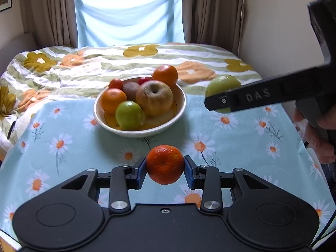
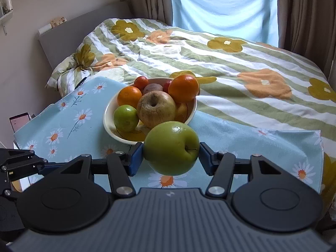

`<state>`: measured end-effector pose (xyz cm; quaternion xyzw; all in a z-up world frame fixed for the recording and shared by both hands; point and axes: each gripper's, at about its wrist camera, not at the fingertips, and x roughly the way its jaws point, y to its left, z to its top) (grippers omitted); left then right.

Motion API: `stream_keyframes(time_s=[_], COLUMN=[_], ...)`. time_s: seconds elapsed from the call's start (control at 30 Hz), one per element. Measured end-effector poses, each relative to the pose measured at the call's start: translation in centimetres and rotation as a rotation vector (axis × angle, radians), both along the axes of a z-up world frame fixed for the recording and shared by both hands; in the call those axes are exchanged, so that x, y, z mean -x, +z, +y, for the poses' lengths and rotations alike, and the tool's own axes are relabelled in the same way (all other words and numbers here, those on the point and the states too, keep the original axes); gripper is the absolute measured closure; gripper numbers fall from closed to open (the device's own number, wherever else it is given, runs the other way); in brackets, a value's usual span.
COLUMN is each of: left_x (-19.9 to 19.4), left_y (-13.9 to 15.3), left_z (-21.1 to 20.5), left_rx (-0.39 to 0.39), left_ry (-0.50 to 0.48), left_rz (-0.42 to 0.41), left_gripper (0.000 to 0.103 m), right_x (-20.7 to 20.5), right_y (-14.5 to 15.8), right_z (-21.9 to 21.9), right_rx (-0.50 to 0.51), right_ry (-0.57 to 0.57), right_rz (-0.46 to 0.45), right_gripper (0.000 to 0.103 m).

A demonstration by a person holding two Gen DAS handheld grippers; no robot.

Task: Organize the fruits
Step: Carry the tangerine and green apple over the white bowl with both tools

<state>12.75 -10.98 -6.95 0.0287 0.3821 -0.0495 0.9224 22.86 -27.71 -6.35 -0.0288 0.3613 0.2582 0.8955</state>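
While both grippers hang in the air over the table, the biggest thing behind them is the bed [image 2: 241, 63], covered by a striped quilt with yellow and orange flowers, pushed up against brown curtains [image 1: 212, 10] and a pale blue sheet [image 1: 130, 16] hung over the window. Next down in size, the table [image 1: 63, 126] under a light blue daisy cloth sits right against the bed edge.

On the cloth stands a cream bowl [image 1: 180, 107], piled up: a big wrinkled brownish apple [image 1: 154, 97] in the middle, an orange [image 1: 110, 103] at its left, a small green fruit [image 1: 129, 115] at the front, another orange [image 1: 165, 74] on the far rim, a kiwi [image 1: 130, 88] and two small red fruits [image 1: 116, 83] at the back.

The left gripper [image 1: 165, 164] is clamped on a tangerine [image 1: 164, 163], blue pads pressing both sides, fruit clear of the cloth and in front of the bowl. The right gripper [image 2: 171, 156] grasps a green apple [image 2: 171, 147] between its blue pads, stem turned sideways to the right, also lifted, just in front of the bowl. From the left camera that apple sits to the bowl's right, partly behind the black gripper finger. A person's hand [image 1: 321, 134] grips the right handle at the frame edge.
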Motion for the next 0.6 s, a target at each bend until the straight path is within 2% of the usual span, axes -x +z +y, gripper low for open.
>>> stream_keyframes(time_s=[0.3, 0.6], left_x=[-2.9, -8.4], left_y=[3.6, 5.5], left_z=[4.7, 8.3], left_rx=[-0.025, -0.028], left_ry=[-0.056, -0.173], left_rz=[-0.055, -0.074], left_gripper=[0.062, 0.062], right_x=[0.9, -0.8], right_y=[3.0, 4.3], right_z=[2.8, 5.9], right_rx=[-0.028, -0.056], right_ry=[-0.094, -0.223], right_rz=[0.001, 0.021], right_gripper=[0.031, 0.031])
